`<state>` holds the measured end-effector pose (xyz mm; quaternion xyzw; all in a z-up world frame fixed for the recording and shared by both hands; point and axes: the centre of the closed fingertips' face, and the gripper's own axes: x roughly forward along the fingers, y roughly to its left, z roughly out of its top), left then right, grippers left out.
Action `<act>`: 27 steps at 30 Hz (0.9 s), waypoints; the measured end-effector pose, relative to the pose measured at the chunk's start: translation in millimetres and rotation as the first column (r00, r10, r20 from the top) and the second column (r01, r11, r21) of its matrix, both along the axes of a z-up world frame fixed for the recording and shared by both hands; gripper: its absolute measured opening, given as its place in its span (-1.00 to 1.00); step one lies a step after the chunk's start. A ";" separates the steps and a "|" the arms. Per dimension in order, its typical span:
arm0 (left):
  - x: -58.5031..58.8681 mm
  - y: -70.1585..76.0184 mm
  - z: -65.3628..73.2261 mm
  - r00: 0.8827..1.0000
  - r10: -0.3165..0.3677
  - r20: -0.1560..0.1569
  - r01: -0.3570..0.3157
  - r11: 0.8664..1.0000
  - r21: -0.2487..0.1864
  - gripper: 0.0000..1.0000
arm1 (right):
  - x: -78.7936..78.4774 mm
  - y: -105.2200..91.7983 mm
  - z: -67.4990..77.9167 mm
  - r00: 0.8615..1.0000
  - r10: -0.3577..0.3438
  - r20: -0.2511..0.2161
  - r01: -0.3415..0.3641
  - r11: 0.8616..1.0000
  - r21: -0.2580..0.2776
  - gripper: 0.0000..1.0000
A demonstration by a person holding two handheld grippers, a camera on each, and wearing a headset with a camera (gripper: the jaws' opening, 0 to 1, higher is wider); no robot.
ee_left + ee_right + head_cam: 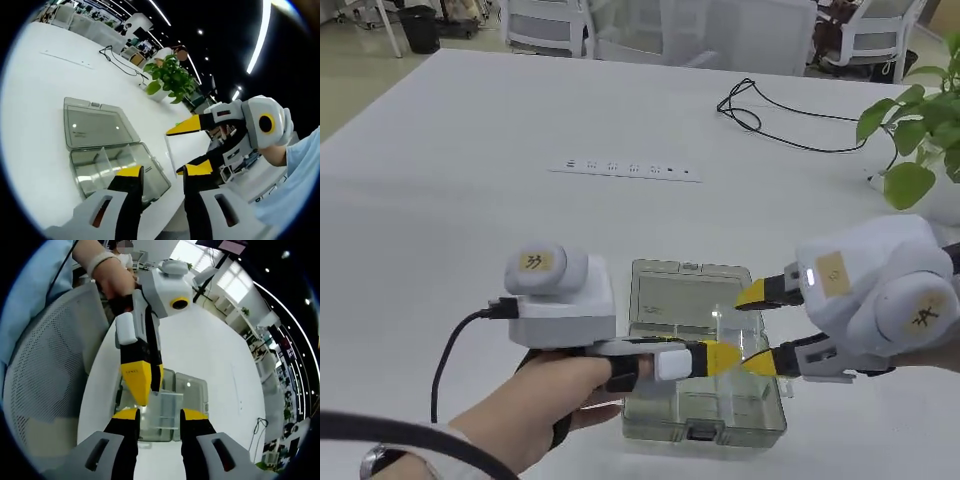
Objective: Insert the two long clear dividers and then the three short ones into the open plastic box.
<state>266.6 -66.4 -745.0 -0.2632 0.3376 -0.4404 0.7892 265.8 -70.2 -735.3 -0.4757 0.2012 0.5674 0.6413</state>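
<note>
Thin clear plastic divider (165, 400) just ahead of the wide-spread right gripper (161, 413); left gripper (165, 170) likewise parted; likely light, stiff, slippery; pinch its upper edge.

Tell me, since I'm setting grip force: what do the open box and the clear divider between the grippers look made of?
The open box looks like hard translucent plastic, greyish and glossy: the table shows through its lid, and light spots glint on it. The clear divider is likely thin, rigid clear plastic, perhaps acrylic: the box shows through it, and its edges catch bright light.
</note>
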 end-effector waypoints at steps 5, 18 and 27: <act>-1.4 -0.7 0.9 0.999 0.015 -0.031 -0.017 0.999 -0.036 -0.69 | -4.3 5.5 -1.7 0.999 0.031 0.013 -0.030 0.999 -0.024 -0.35; -7.5 -0.5 1.2 0.996 0.031 -0.078 -0.038 0.995 -0.093 -1.00 | -10.8 14.8 -5.6 0.997 0.078 0.029 -0.076 0.996 -0.056 -0.35; -8.8 -1.9 4.6 0.995 0.023 -0.097 -0.035 0.993 -0.117 -1.00 | -11.6 13.7 -2.0 0.996 0.085 0.039 -0.082 0.995 -0.059 -0.35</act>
